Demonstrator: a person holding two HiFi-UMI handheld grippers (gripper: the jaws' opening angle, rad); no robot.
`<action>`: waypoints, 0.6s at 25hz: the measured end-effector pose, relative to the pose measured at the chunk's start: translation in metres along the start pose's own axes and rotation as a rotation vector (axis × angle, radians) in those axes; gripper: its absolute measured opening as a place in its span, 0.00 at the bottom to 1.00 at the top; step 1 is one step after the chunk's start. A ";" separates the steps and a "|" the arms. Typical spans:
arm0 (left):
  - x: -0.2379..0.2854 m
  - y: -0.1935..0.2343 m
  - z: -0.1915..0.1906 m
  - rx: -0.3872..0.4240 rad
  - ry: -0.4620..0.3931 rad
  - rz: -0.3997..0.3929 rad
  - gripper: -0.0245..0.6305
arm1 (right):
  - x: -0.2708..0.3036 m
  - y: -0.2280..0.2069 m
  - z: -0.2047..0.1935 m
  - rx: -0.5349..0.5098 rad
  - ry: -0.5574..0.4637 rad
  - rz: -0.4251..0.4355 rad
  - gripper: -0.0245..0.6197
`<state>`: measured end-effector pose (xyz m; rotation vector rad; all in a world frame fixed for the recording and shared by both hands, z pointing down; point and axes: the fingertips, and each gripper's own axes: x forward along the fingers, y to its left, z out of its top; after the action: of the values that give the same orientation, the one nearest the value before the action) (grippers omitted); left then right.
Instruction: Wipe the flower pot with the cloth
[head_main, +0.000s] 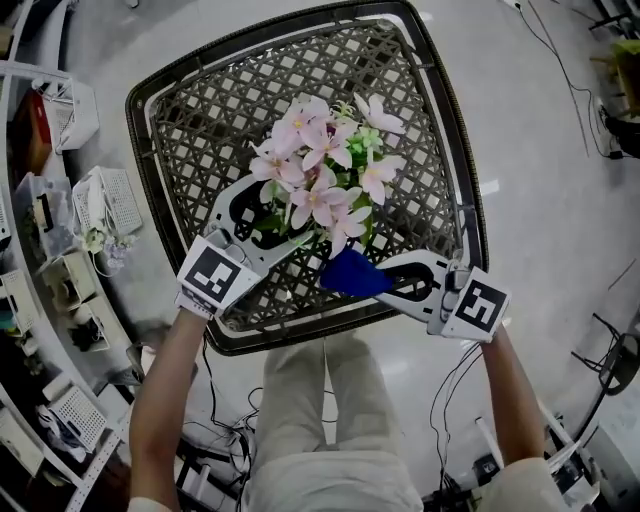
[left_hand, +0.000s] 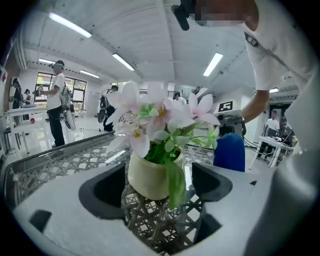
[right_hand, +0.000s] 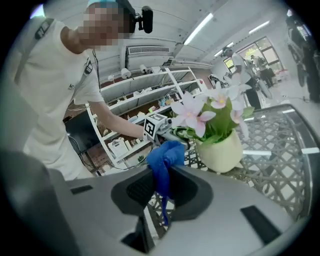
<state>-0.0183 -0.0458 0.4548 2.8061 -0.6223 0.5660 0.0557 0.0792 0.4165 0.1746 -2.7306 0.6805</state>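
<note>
A cream flower pot (left_hand: 147, 177) with pink flowers (head_main: 320, 170) stands on the wicker table (head_main: 200, 110); in the head view the blooms hide the pot. My left gripper (head_main: 285, 225) is open, its jaws on either side of the pot (right_hand: 222, 152), close to it, with a thin gap showing on the right side. My right gripper (head_main: 385, 278) is shut on a blue cloth (head_main: 352, 272), bunched and held just right of the pot, near the table's front edge. The cloth (right_hand: 165, 157) hangs from the jaws, and it also shows as the cloth (left_hand: 230, 151) beyond the pot.
White shelves (head_main: 60, 260) with small items run along the left. Cables (head_main: 450, 400) lie on the floor by my legs. The table's raised dark rim (head_main: 470, 200) surrounds the wicker top. People (left_hand: 56, 100) stand far off in the room.
</note>
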 end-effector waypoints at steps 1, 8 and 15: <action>-0.005 -0.003 0.000 -0.001 0.006 0.006 0.66 | -0.003 0.003 0.004 0.000 -0.012 -0.012 0.17; -0.051 -0.019 0.015 -0.077 0.010 0.108 0.65 | -0.033 0.021 0.052 0.043 -0.131 -0.134 0.17; -0.101 -0.034 0.073 -0.150 -0.100 0.261 0.17 | -0.061 0.036 0.108 0.030 -0.216 -0.270 0.17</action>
<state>-0.0645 0.0007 0.3427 2.6428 -1.0171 0.4047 0.0765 0.0621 0.2903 0.6458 -2.8214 0.6583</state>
